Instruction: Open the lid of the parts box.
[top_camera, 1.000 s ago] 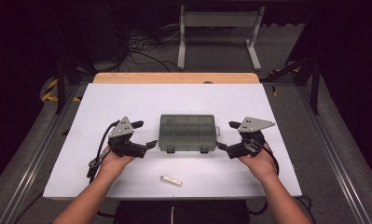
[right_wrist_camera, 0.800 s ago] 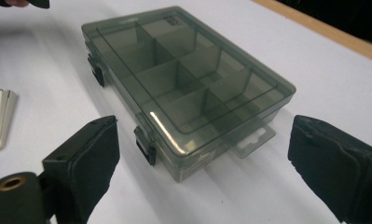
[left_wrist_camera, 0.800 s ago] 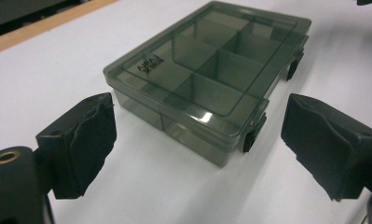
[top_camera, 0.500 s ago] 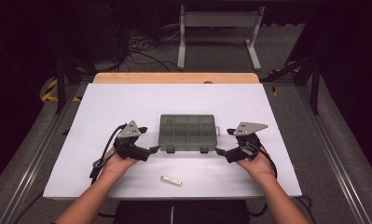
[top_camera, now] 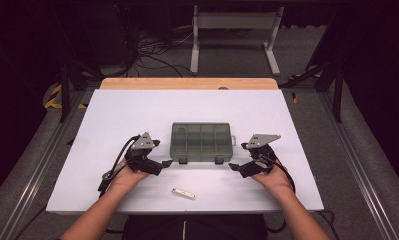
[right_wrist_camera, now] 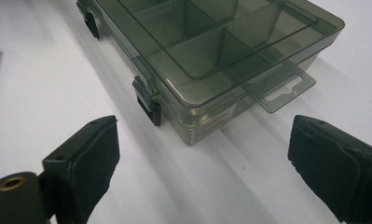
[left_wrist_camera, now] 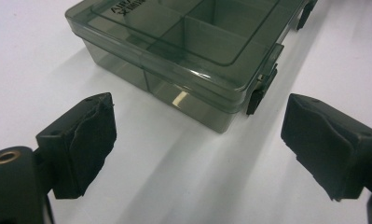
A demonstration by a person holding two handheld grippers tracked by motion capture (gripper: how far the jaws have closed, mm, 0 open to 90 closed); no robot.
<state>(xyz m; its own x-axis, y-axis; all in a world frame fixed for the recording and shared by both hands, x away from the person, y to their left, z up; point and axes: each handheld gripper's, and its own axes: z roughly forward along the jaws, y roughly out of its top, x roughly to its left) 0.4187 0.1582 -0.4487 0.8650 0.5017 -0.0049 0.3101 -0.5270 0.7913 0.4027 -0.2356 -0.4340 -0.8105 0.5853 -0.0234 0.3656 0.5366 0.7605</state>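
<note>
A closed, smoky-grey compartment box [top_camera: 201, 143] lies on the white desk [top_camera: 117, 115] between the two tongs. The left tongs [top_camera: 163, 164] stand with jaws wide apart and nothing between them, just short of the box's near left corner. The right tongs [top_camera: 235, 168] gape the same way, empty, just off its near right corner. A small silver bar [top_camera: 183, 193] lies nearer the person, between both tongs.

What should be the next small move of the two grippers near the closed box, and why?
Probably ease both inward to the box's front corners. The left gripper and right gripper stand open at either side of the smoky compartment box, touching nothing, and its lid is shut with two black latches on the near wall, likely what they must reach.
</note>
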